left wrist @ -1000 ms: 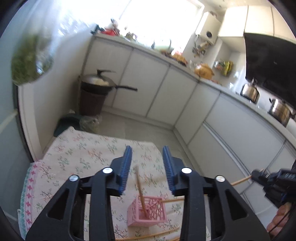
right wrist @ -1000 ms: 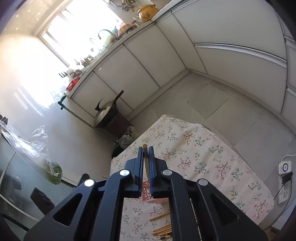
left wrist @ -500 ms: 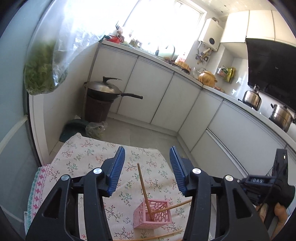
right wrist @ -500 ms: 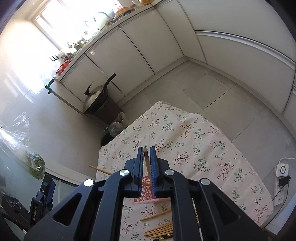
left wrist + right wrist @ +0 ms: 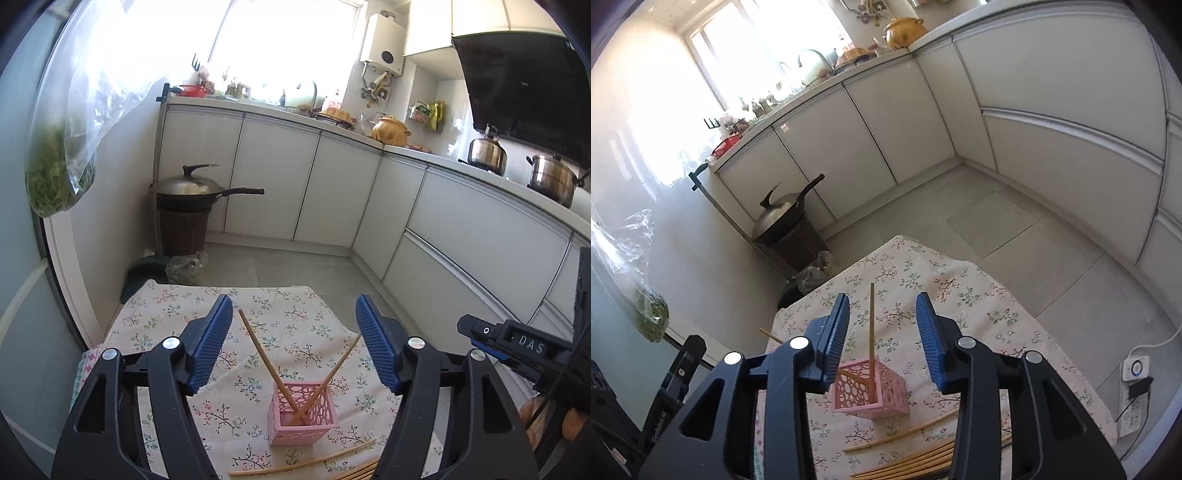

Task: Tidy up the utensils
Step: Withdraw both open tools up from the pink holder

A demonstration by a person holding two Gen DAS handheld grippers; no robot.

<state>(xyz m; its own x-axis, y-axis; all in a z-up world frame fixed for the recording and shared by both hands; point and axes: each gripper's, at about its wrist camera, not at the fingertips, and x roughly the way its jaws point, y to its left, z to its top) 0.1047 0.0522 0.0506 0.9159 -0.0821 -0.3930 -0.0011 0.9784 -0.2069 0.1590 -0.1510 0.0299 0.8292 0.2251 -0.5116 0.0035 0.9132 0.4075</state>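
A pink perforated utensil holder stands on the floral tablecloth; it also shows in the right wrist view. Two wooden chopsticks lean crossed inside it; one of them stands nearly upright in the right wrist view. Several loose chopsticks lie on the cloth in front of the holder, also in the right wrist view. My left gripper is open and empty above the holder. My right gripper is open and empty above the holder, and shows at the right edge of the left wrist view.
The table's far edge drops to a grey tiled floor. A wok on a dark bin stands by the white cabinets. A bag of greens hangs at left. A power strip lies on the floor at right.
My right gripper held a chopstick, brought it over the holder and opened; the chopstick now stands in the holder. My left gripper opened wider and pulled back.
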